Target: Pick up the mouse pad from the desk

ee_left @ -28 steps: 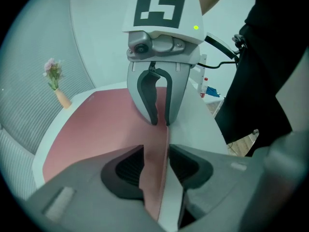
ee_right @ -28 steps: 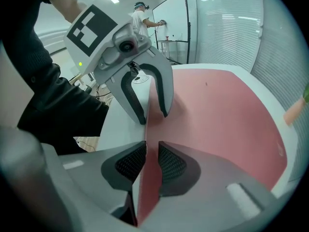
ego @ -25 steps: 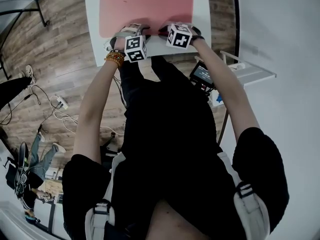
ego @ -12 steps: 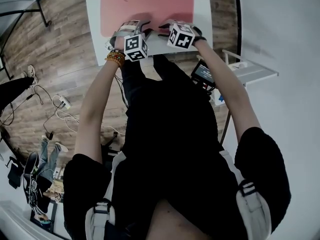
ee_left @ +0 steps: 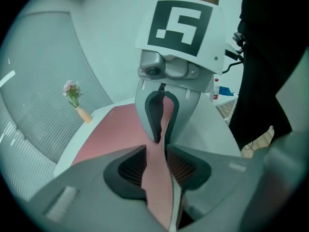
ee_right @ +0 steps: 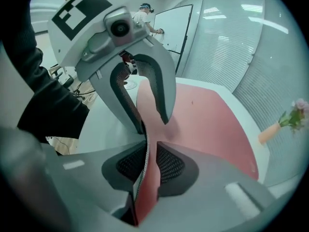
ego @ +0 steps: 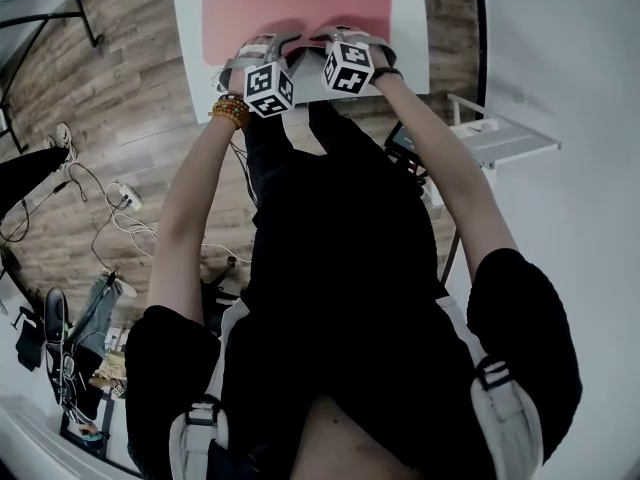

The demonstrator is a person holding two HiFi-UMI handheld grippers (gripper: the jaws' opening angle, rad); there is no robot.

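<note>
Mouse pad point(ego: 296, 3), thin pink sheet: left gripper point(ee_left: 162, 164) clamps edge, right gripper point(ee_right: 148, 164) just closed onto it.

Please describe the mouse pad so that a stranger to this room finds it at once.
Look at the white desk on the wooden floor. The mouse pad is the large pink sheet covering most of its top, near edge lifted. Unlike the small flower vase beside it, it is flat and wide.

1 flower vase point(ee_left: 83, 114) at rear, cables point(ego: 120, 226) on wood flr point(ego: 110, 88).
</note>
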